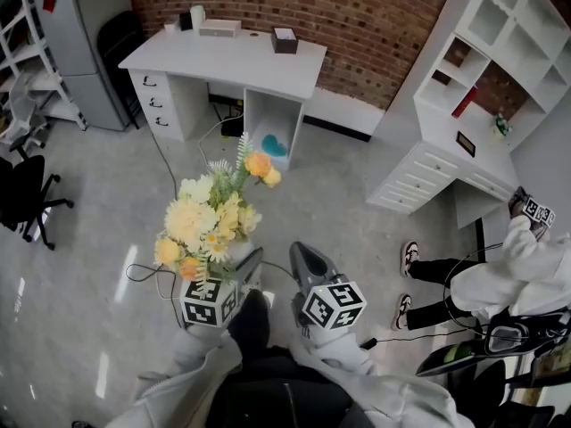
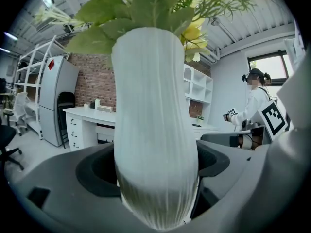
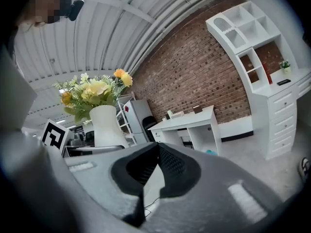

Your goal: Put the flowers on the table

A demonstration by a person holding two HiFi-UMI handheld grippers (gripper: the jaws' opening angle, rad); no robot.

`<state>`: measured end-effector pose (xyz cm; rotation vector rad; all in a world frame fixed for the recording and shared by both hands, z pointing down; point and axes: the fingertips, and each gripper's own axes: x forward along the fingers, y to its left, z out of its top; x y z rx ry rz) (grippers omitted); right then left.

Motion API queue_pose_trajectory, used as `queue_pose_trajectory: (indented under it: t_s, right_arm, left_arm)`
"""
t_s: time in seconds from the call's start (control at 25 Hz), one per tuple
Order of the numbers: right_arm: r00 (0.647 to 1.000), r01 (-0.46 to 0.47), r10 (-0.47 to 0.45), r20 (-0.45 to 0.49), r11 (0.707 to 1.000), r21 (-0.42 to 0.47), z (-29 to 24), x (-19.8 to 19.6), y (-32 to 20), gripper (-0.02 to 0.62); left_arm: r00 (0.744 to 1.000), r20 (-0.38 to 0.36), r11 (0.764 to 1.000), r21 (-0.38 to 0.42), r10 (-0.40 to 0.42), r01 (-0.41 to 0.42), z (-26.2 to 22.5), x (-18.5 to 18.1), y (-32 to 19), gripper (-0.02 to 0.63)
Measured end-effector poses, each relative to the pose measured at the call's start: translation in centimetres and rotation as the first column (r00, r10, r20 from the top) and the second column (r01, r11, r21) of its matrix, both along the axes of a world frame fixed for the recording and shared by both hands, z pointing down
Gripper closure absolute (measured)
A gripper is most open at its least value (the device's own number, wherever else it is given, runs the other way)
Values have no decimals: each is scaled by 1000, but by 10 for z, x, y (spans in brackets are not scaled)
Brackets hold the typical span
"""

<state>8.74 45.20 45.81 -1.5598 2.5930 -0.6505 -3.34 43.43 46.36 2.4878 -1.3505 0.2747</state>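
Flowers point(image 1: 210, 217) in yellow, cream and orange, with green fronds, stand in a tall ribbed white vase point(image 2: 155, 130). The vase is off the floor, clamped between the jaws of the left gripper point(image 1: 239, 270), low in front of the person. The long white desk with drawers point(image 1: 232, 56) by the brick wall is likely the table meant. It lies well apart from the flowers across the grey floor, so I judge the pick-up done and both the carry and the set-down left to do. The left gripper is held close to the body and points forward, with the vase upright and the blooms above it. Just beside it to the right, the right gripper point(image 1: 308, 261) points the same way, its jaws pressed together on nothing and taking no share of the load.
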Motion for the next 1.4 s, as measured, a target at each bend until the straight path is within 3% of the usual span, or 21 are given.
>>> queue_pose_trajectory:
  t_s: [0.44, 0.88, 1.4]
  right_arm:
    - [998, 31, -30, 53, 999, -19, -36, -20, -141, 595]
    - [996, 83, -83, 37, 997, 4, -33, -52, -222, 596]
    - [995, 89, -89, 38, 996, -5, -26, -62, -296, 596]
  left_arm:
    - [1000, 20, 1000, -10, 6, -6, -29, -8, -131, 150]
    - [1000, 13, 1000, 13, 17, -18, -22, -18, -205, 150]
    - [1000, -16, 1000, 2, 6, -6, -17, -30, -289, 150]
